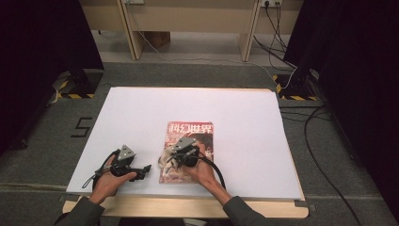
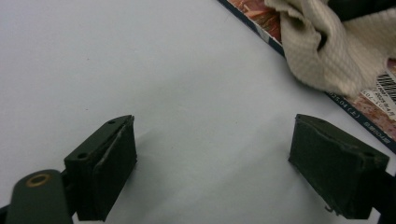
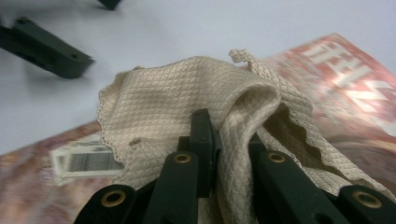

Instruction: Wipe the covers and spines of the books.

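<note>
A magazine [image 1: 189, 136] with a reddish cover lies on the white sheet [image 1: 235, 117], near its front edge. A cream waffle-weave cloth [image 3: 159, 112] rests bunched on the magazine's lower left part [image 1: 164, 157]. My right gripper [image 3: 209, 133] is shut on a fold of this cloth and sits over the magazine [image 3: 345, 88], seen from above as the right gripper [image 1: 171, 160]. My left gripper [image 2: 219, 163] stands open on the bare sheet, left of the magazine, with nothing between its jaws. From above, the left gripper [image 1: 145, 170] points toward the cloth [image 2: 336, 51].
The sheet covers a wooden table [image 1: 188, 207] whose front edge shows below it. Grey carpet surrounds the table, with cables [image 1: 320, 155] on the right. Wooden furniture legs [image 1: 134, 37] stand at the back and dark curtains [image 1: 42, 47] hang at both sides.
</note>
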Available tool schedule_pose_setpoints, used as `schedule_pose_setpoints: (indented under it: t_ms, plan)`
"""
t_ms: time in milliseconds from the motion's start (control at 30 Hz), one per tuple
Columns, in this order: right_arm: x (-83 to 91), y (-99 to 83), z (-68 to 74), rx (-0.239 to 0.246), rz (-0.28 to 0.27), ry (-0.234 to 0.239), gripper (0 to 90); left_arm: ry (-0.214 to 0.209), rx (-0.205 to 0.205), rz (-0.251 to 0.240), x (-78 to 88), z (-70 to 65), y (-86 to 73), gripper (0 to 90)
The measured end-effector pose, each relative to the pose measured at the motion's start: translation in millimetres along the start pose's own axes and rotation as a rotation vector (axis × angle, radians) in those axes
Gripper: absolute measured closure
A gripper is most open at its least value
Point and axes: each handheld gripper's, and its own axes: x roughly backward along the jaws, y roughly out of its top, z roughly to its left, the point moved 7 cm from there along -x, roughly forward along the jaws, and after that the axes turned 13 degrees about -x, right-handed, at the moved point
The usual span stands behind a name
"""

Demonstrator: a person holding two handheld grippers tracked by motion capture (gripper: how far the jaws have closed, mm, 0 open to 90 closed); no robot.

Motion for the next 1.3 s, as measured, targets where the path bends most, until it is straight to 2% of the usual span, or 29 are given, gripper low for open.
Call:
schedule_pose_setpoints:
  t_ms: [100,167,233,333,500,733,933,1000,1067,1167,1300]
  plan:
    - [-0.6,0.0,8.6,0.021,0.002,0.011,82.2,0.000,0.000,-0.002,-0.1,0.0,0.1,13.6]
    - [0.3,-1.2,9.5,0.015,0.006,0.016,82.2,0.001,-0.001,-0.002,0.0,0.0,0.0,13.7]
    - [0.8,-1.6,7.5,0.012,0.003,0.022,82.2,0.000,0.000,0.000,0.0,0.0,0.0,13.6]
    - [4.1,-3.5,0.7,0.011,0.008,0.005,82.2,0.001,-0.001,-0.002,0.0,-0.1,0.0,13.7]
    - [15.8,-10.7,-24.6,-0.030,0.008,-0.053,82.2,0.002,0.000,-0.002,0.0,-0.1,0.0,13.6]
    - [41.8,-27.3,-73.8,-0.098,-0.002,-0.157,82.2,0.001,0.000,-0.002,-0.1,-0.1,0.0,13.6]
    - [54.7,-36.2,-98.3,-0.150,-0.015,-0.208,82.2,0.001,0.001,-0.001,-0.1,0.0,0.0,13.6]
    - [55.2,-36.8,-98.7,-0.154,-0.015,-0.210,82.2,-0.001,0.001,-0.002,-0.3,0.0,0.2,13.5]
    - [55.0,-36.3,-97.0,-0.135,-0.008,-0.226,82.3,0.000,0.001,-0.001,-0.1,0.0,0.1,13.5]
    - [52.2,-34.9,-88.9,-0.141,-0.010,-0.196,82.3,-0.001,0.001,-0.002,-0.3,0.0,0.4,13.6]
    - [44.6,-30.7,-66.6,-0.105,-0.001,-0.146,82.2,-0.007,0.000,0.006,0.2,0.9,0.7,13.9]
